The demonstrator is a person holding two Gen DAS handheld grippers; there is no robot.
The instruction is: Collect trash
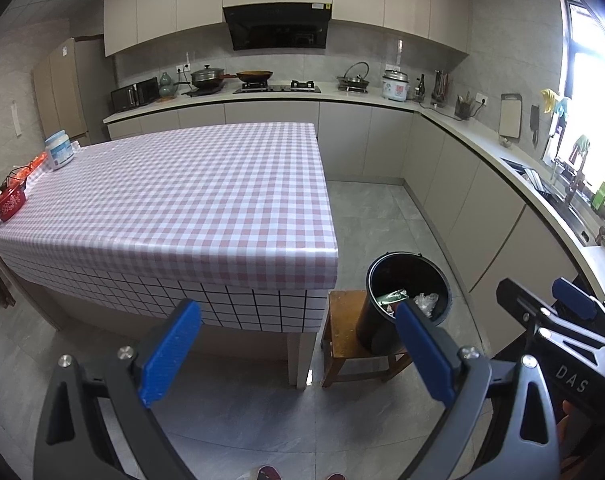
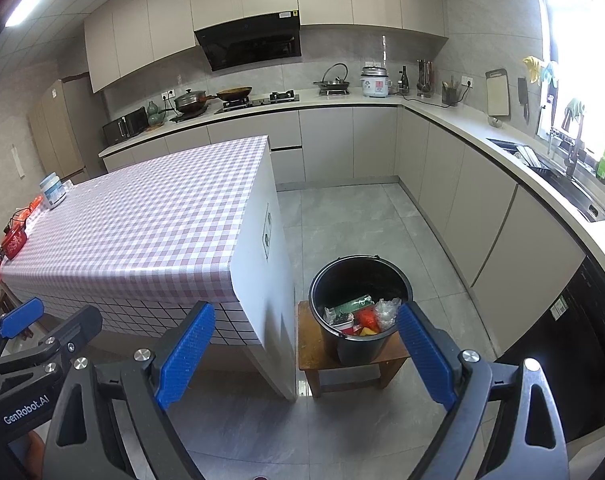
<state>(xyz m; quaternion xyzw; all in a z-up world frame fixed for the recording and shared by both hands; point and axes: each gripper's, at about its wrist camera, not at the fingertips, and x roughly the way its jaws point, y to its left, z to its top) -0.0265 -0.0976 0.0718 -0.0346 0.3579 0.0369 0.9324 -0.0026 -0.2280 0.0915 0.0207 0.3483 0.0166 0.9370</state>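
Above the grey tile floor, both claws hang w/ nothing between their blue pads. The left claw (image 1: 298, 336) is spread wide; the right claw (image 2: 306, 340) is spread wide too. Each view catches the other claw at its edge: "DAS" reads on the one seen from the left wrist cam, "GenRobot.AI" on the one seen from the right wrist cam.

Just beyond the pads: 1 black bucket (image 2: 360, 276) standing on 1 small wooden stool (image 2: 306, 344), right beside the table's near corner. The trash (image 2: 358, 314) sits inside the bucket, a mixed heap: a green packet, clear crumpled plastic, red and orange bits, a white piece. Exact count of pieces can't be told.

The table (image 2: 142, 232) wears a pink-and-white check cloth; below it a white sheet w/ black grid lines hangs over the front. At its far left edge: 1 white tub (image 2: 52, 191) w/ a blue label (text too small to read) and 1 red patterned container (image 2: 13, 243).

Further out, along the back wall: 1 black range hood (image 2: 250, 46), 1 microwave (image 2: 124, 125), 1 lidded pot (image 2: 190, 100), 1 wok (image 2: 234, 92), 1 white rice cooker (image 2: 375, 80). Right side: 1 sink (image 2: 558, 178) under the bright window.
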